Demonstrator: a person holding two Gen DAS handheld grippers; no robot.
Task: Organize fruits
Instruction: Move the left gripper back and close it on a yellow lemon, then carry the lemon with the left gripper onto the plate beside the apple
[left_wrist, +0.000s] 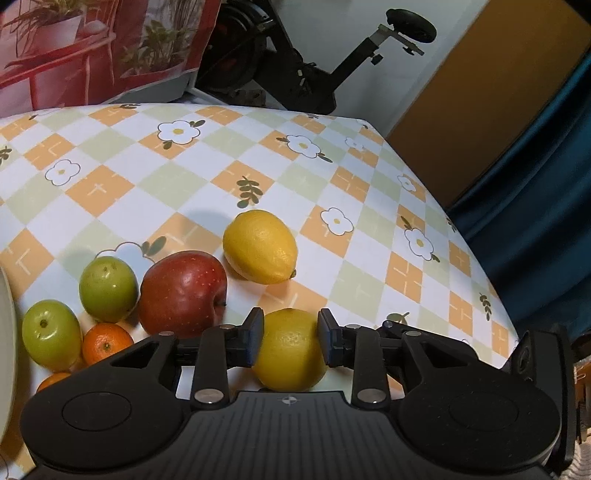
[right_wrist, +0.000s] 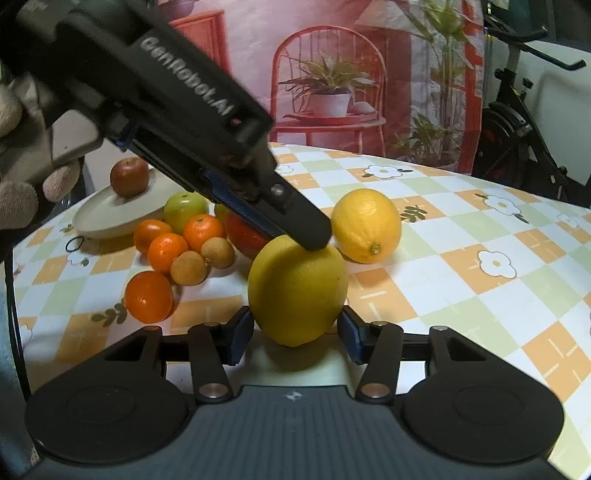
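Clamped on the near lemon (left_wrist: 290, 354) (right_wrist: 295, 288): left gripper (left_wrist: 290, 325) (right_wrist: 314, 236), a dark pad pressed to each flank of the fruit in its own view. Reaches in from the upper left in the right wrist view, with its tip resting against the lemon's top. Along its black body, white lettering (right_wrist: 184, 77), readable as "GenRobot.AI". No other writing legible anywhere.

Right gripper (right_wrist: 295, 332) low and close, fingers spread wide to either side of the same lemon's lower half. Cannot tell whether those blue pads press the skin or only stand just beside it.

Lemon itself near the table's front edge, on a checked tablecloth (left_wrist: 184, 177) of orange, green and white squares with printed flowers.

Just beyond it, apart: far lemon (left_wrist: 260, 245) (right_wrist: 365, 225), lying on its side.

To the left in the right wrist view, a loose cluster:
- big red apple (left_wrist: 183, 293), partly hidden there behind the left gripper
- two green fruits (left_wrist: 109, 288), side by side
- four mandarins (right_wrist: 147, 295), the nearest one a little apart from the rest
- two small brown fruits (right_wrist: 188, 273), touching each other and the mandarins

Behind the cluster, a cream plate (right_wrist: 107, 221) carrying one small red apple (right_wrist: 129, 177).

At the back, a poster (right_wrist: 332, 74) of a red chair and potted plants, and beside it an exercise bike (left_wrist: 314, 74).
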